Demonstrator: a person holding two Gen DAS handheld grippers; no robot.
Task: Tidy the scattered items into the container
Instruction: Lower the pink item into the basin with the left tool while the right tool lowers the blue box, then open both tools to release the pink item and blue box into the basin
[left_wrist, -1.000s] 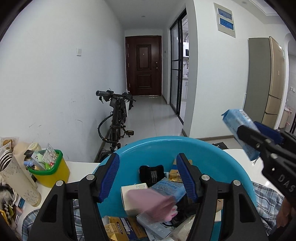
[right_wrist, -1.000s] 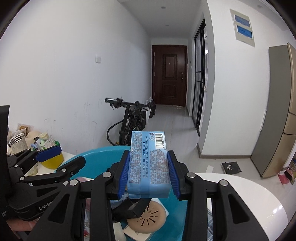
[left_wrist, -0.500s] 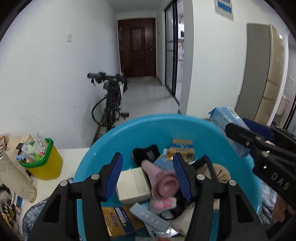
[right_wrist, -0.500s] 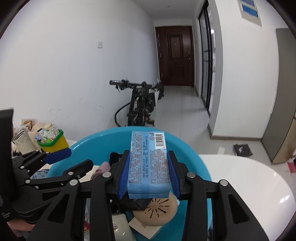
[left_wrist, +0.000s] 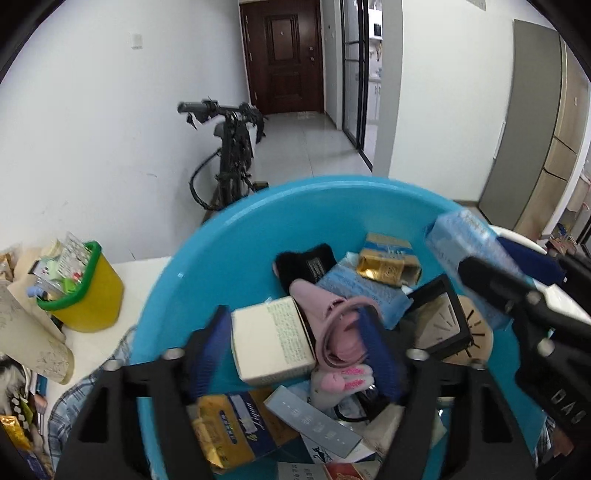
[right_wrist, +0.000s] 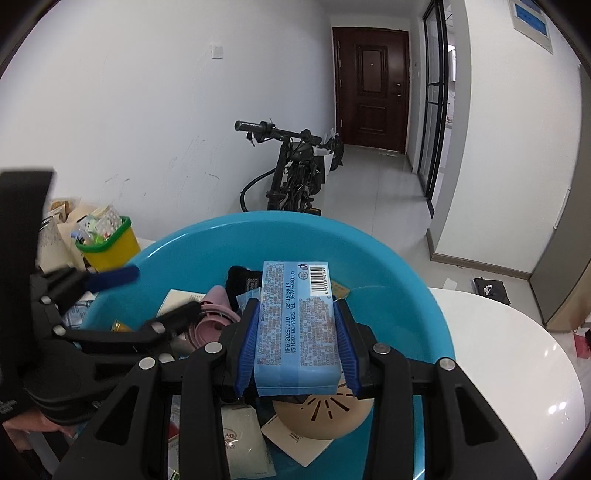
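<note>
right claw: clamped on the light-blue printed packet, held mid-frame over the round blue plastic basin, probably for dropping in.
left claw: jaws opening, gripping nothing, above the pink sock lying in the basin.

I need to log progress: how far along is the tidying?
Mostly done, by the look of it: the blue basin already holds boxes, a pink sock and other bits. The left gripper is opening above them, nothing between its jaws. The right gripper holds a blue packet over the basin, not yet dropped. What remains outside cannot be seen.
</note>
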